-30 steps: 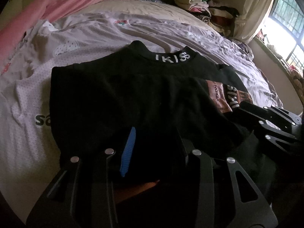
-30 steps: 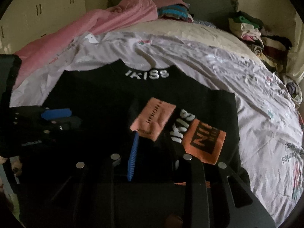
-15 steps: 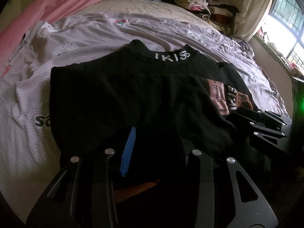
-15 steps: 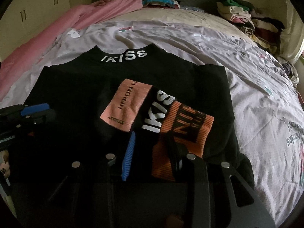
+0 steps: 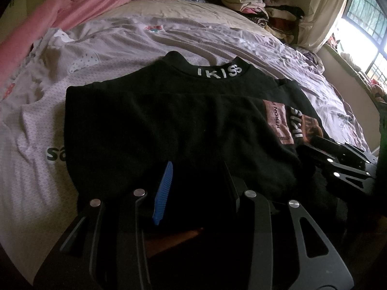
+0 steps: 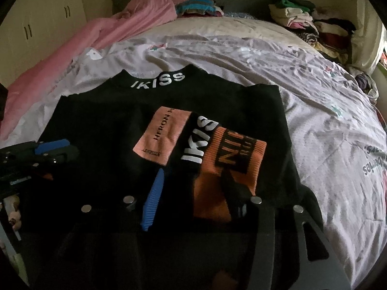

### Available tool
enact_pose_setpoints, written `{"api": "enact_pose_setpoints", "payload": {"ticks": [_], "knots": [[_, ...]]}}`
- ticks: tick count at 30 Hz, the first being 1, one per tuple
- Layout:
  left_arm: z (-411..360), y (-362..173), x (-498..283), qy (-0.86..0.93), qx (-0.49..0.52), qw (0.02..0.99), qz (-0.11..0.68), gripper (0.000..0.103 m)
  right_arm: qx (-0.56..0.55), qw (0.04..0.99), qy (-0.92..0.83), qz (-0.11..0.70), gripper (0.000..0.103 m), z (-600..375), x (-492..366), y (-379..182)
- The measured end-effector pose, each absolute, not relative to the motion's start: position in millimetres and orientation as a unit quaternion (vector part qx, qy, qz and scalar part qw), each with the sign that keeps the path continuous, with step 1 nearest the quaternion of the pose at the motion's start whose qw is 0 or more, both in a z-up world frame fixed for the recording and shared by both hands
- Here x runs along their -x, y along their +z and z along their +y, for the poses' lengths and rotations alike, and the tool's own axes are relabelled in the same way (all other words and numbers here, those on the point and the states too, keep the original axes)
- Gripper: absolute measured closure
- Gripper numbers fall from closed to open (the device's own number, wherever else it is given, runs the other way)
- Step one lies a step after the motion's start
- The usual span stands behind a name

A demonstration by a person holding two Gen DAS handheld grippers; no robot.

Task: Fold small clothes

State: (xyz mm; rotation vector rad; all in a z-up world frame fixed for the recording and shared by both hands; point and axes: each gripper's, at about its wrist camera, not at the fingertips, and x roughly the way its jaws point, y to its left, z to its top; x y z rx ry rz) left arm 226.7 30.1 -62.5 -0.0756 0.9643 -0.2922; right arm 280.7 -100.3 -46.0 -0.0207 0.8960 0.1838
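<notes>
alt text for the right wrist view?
A black sweater with an orange sleeve cuff folded across it lies on a bed; the right gripper, jaws opening, hovers over the cuff. The left gripper sits at the sweater's left edge.

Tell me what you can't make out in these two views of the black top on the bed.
- Black top: its near hem, left wrist view, is hidden behind the left gripper.
- Left gripper's hold: too dark there to tell whether cloth is pinched.
- Orange cuff: its lettering, right wrist view, is cut off by a fold.
- Right gripper: its body, left wrist view, runs off the right edge.
</notes>
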Motion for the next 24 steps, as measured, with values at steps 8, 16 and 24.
{"api": "enact_pose_setpoints", "payload": {"ticks": [8,16,24], "knots": [[30.5,-62.3,-226.6,-0.140,0.037,0.875,0.462,0.072,0.002,0.904,0.083,0.419,0.039,-102.6,-270.9,-37.8],[31.0,-61.4,-226.1,-0.141,0.040,0.875,0.462,0.072,-0.005,0.910,0.074,0.408,0.025,-105.2,-264.2,-31.1],[30.1,-56.1,-224.1,-0.140,0.042,0.876,0.460,0.071,-0.013,0.914,0.070,0.400,0.018,-107.0,-259.5,-24.5]]}}
